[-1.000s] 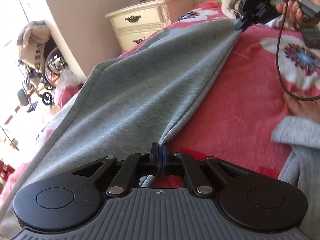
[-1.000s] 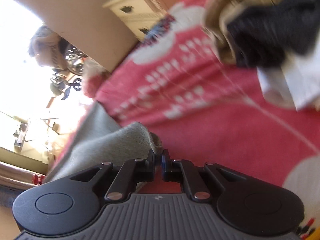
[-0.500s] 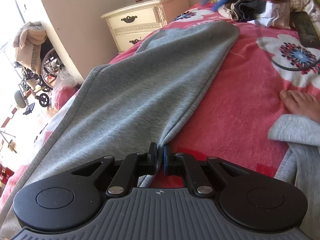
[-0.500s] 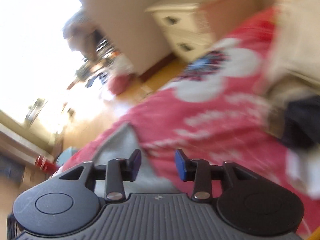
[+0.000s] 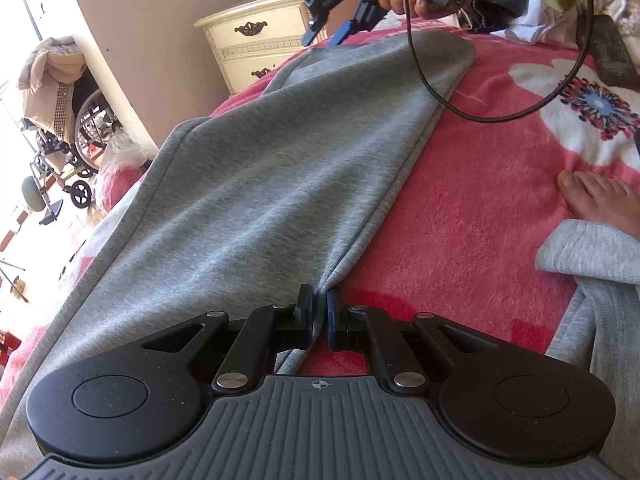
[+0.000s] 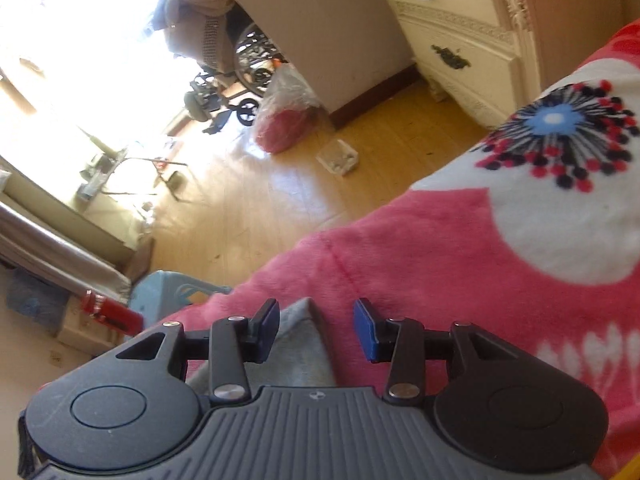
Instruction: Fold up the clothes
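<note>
A grey sweatshirt-fabric garment [image 5: 288,168] lies stretched along the pink flowered blanket [image 5: 472,216]. My left gripper [image 5: 318,314] is shut on the garment's near edge. My right gripper [image 5: 326,38], held by a hand, hovers open above the garment's far end, apart from the cloth. In the right wrist view the right gripper [image 6: 316,326] is open, with a corner of the grey garment [image 6: 304,344] showing below and between its fingers, not held.
A cream nightstand [image 5: 256,40] stands at the bed's far side, with a wheelchair [image 5: 68,140] beyond. A black cable [image 5: 480,116] loops over the blanket. A bare foot [image 5: 600,196] and another grey cloth [image 5: 592,252] lie at right. A pile of clothes [image 5: 532,16] sits at the far end.
My right gripper opened, let go of the garment's far end and lifted away toward the bed's edge. The far end now lies flat. My left gripper stays shut on the near edge.
</note>
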